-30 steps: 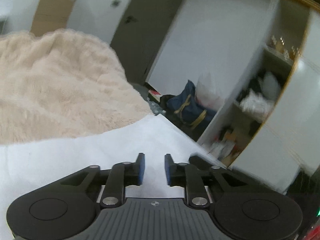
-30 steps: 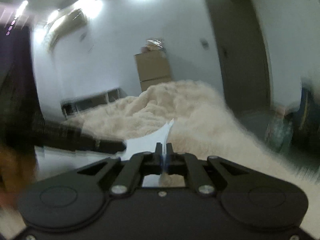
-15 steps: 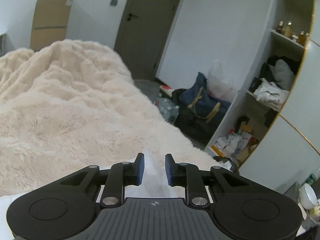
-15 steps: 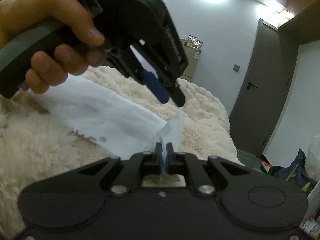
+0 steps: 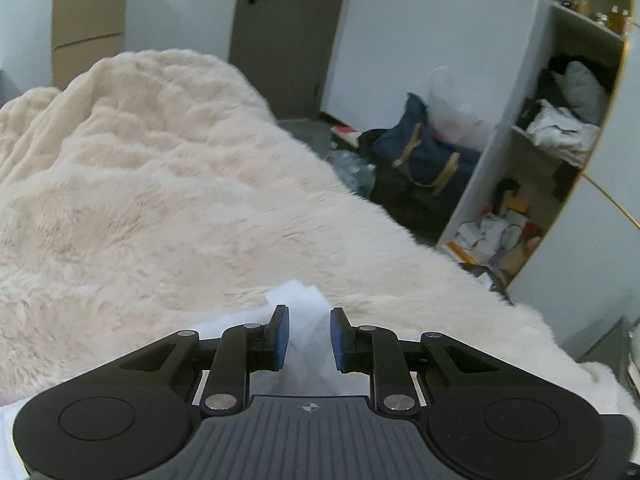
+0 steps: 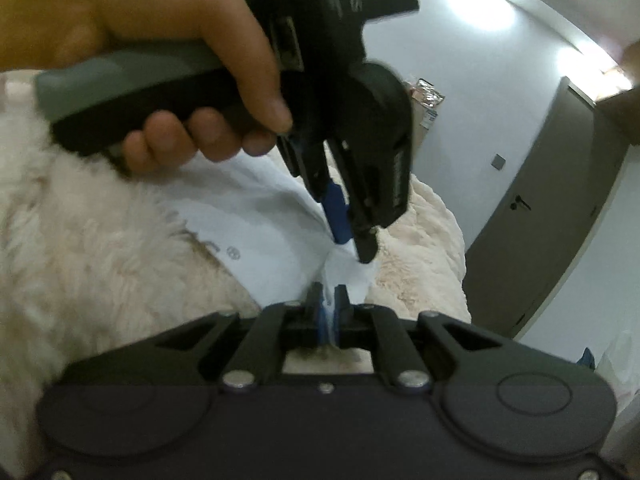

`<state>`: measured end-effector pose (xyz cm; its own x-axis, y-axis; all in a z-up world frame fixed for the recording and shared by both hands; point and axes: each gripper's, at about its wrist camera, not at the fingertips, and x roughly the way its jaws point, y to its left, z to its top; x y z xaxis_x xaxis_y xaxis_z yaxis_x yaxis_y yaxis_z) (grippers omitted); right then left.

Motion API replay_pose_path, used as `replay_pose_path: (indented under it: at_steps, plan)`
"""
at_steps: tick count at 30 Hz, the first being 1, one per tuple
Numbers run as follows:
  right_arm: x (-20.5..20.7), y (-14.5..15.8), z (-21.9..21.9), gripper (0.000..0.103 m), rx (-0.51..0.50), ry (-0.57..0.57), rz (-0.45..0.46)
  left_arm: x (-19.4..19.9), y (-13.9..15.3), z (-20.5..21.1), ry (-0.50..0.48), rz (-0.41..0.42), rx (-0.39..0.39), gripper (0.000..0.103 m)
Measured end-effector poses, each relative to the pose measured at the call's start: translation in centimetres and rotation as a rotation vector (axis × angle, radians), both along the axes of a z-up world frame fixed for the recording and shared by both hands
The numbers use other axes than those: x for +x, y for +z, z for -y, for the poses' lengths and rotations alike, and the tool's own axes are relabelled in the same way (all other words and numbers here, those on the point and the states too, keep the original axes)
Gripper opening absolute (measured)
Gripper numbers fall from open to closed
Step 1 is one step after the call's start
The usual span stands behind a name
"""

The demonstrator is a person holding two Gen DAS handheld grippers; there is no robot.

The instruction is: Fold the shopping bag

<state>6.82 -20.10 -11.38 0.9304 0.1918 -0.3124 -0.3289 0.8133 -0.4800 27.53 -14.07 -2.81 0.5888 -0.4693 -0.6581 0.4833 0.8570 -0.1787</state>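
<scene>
A white shopping bag (image 6: 256, 232) lies on a cream fluffy blanket (image 6: 80, 240), with one bunched corner lifted. My right gripper (image 6: 327, 292) has that corner's edge between its blue pads; its jaws are opening and a narrow gap shows on each side of the fabric. A hand (image 6: 180, 40) holds my left gripper (image 6: 354, 250) just above, pointing down onto the same corner. In the left wrist view the left gripper (image 5: 306, 312) stands open, with the bag's crumpled corner (image 5: 298, 292) lying between its fingers and the pads apart from it.
The blanket (image 5: 160, 180) covers a bed whose edge drops off to the right. Beyond it are a navy duffel bag (image 5: 420, 160) on the floor, an open shelf unit (image 5: 540, 180) full of clutter, a grey door (image 5: 288, 32) and stacked cardboard boxes (image 5: 88, 36).
The right gripper rolled and its pads parted slightly around the bag's edge. The left gripper came over and down onto the same corner, and less flat bag shows beneath it now.
</scene>
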Motion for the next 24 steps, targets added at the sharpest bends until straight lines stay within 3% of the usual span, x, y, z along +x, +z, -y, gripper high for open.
replay_pose_path:
  at_steps: [2,4,6,8,10,12,14,18,21,24]
  plan:
    - [-1.1,0.8,0.7,0.027,-0.017,0.068,-0.008,0.2,-0.1,-0.5,0.005,-0.005,-0.010,0.019]
    - [-2.0,2.0,2.2,0.040,0.029,0.134,-0.029,0.2,-0.1,-0.7,0.006,-0.005,-0.021,0.019]
    - [-2.7,3.6,4.2,0.040,0.113,0.198,-0.055,0.2,0.0,-0.9,0.006,-0.006,-0.031,0.019]
    - [-2.4,5.1,6.6,0.038,0.283,0.206,-0.072,0.2,0.1,-0.8,0.006,-0.004,-0.030,0.019]
    - [-1.5,5.5,7.7,0.029,0.410,0.180,-0.092,0.2,0.2,-0.7,0.006,-0.003,-0.029,0.019]
    - [-0.2,4.8,7.9,0.012,0.461,0.151,-0.109,0.1,0.2,-0.6,0.006,-0.003,-0.028,0.019]
    - [1.2,3.9,7.9,0.008,0.494,0.121,-0.126,0.1,0.2,-0.7,0.006,-0.003,-0.029,0.019]
    - [2.5,2.0,7.4,0.003,0.466,0.150,-0.213,0.0,0.3,-0.3,0.010,-0.001,-0.026,0.019]
    - [2.2,1.0,7.0,0.002,0.409,0.154,-0.213,0.0,0.5,-0.3,0.009,0.000,-0.034,0.019]
    - [1.3,0.4,6.1,0.002,0.383,0.152,-0.205,-0.6,1.6,-1.1,-0.004,0.007,-0.119,0.019]
